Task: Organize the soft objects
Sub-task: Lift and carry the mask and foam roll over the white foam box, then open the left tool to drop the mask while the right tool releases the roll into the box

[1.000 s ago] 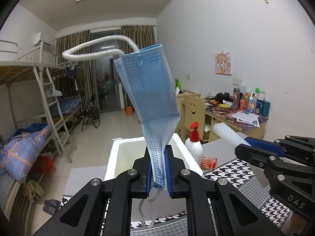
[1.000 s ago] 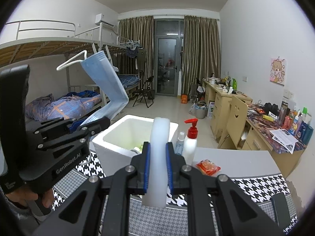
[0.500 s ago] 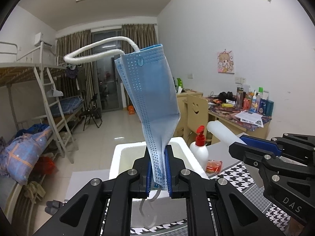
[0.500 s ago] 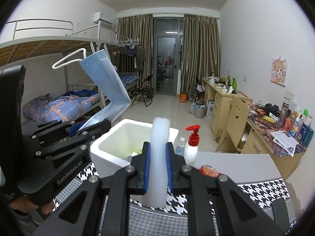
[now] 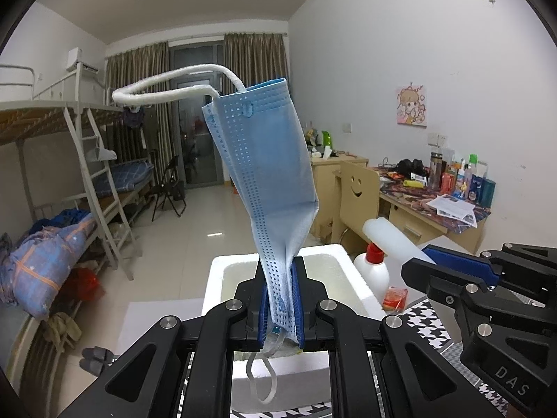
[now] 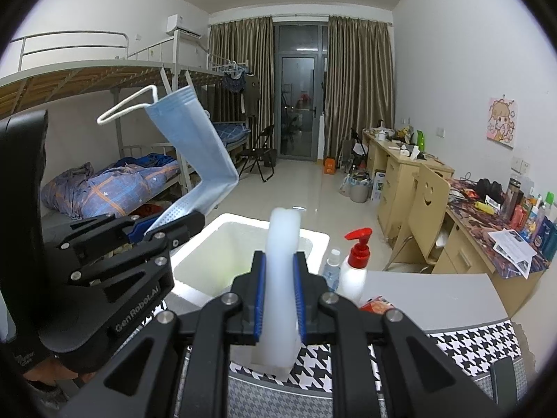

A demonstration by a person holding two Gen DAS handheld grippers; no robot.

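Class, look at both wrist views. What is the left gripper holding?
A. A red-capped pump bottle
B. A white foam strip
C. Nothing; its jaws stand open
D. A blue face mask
D: the left gripper is shut on the blue face mask, which sticks up from its jaws; the white foam strip is in the right gripper, and the pump bottle stands on the table.

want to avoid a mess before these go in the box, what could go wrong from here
1. The blue face mask is pinched only at its lower end by the left tongs; its free top and ear loop could catch on the white foam box rim.
2. The right tongs grip the white foam strip close to the pump bottle, which could be knocked over.
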